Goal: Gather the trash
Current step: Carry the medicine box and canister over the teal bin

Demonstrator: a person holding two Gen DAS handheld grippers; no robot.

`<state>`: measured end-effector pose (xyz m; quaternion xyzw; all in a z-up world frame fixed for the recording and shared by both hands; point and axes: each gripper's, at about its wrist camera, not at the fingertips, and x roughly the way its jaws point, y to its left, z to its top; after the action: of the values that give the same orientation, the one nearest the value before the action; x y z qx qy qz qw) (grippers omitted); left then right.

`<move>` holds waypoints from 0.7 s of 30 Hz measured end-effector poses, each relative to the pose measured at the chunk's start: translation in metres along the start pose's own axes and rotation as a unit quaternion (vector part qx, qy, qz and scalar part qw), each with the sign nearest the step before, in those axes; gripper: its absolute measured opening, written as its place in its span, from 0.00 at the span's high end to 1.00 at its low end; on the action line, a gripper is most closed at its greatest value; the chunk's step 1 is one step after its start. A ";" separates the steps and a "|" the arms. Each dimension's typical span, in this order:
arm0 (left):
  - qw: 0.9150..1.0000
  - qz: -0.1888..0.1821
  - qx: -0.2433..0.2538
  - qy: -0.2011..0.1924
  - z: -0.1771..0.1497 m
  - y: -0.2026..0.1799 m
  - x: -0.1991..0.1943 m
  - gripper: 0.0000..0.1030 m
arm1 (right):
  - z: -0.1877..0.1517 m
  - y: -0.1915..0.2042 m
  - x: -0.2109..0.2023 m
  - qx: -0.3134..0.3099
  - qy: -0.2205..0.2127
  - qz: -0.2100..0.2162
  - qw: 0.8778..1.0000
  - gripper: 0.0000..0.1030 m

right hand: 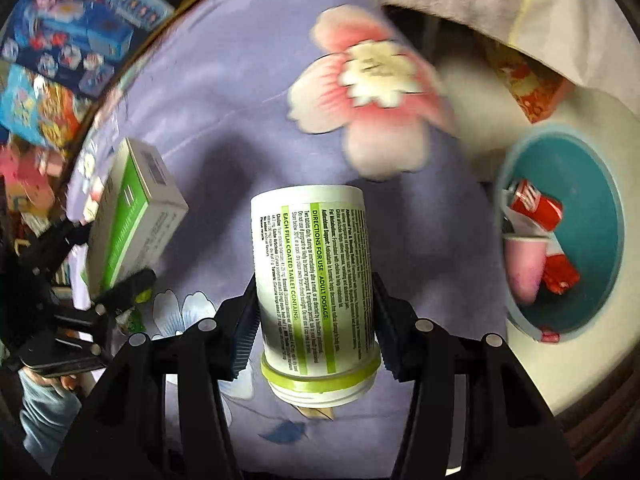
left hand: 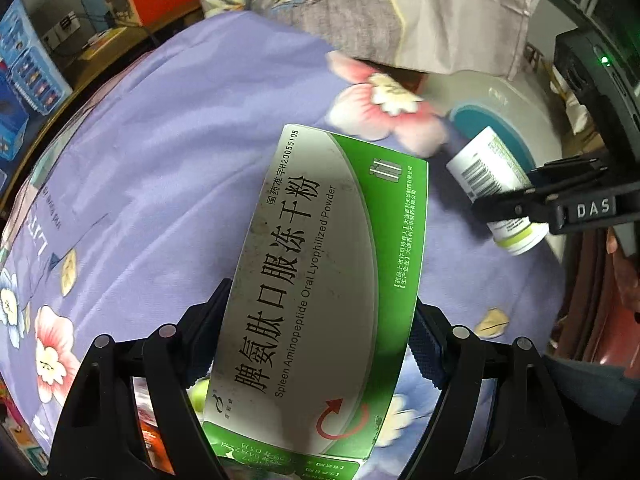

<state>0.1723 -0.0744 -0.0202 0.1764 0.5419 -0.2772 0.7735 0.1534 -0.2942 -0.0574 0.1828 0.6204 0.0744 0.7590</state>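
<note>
My left gripper is shut on a green and white medicine box and holds it above the purple flowered bedsheet. My right gripper is shut on a white pill bottle with a green label, held above the sheet. The bottle also shows in the left wrist view, pinched in the right gripper. The box shows at the left of the right wrist view, held by the left gripper. A white bin with a teal inside stands at the right and holds red wrappers and a pink cup.
A grey blanket lies at the far side of the bed. Colourful boxes stand beyond the bed's left edge. A red packet lies behind the bin. The bin also shows in the left wrist view.
</note>
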 end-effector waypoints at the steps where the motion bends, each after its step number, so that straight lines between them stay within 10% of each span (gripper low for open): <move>1: 1.000 -0.004 0.001 -0.002 0.002 -0.009 -0.001 0.23 | -0.002 0.001 -0.005 0.007 -0.006 0.003 1.000 0.52; 21: 0.994 -0.089 0.055 -0.002 0.088 -0.207 0.043 0.22 | -0.059 -0.210 -0.099 0.180 -0.118 0.020 0.976 0.52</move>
<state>0.1200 -0.2974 -0.0236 0.1690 0.5375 -0.3749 0.7362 0.0509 -0.5106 -0.0538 0.3361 0.5260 -0.0454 0.7799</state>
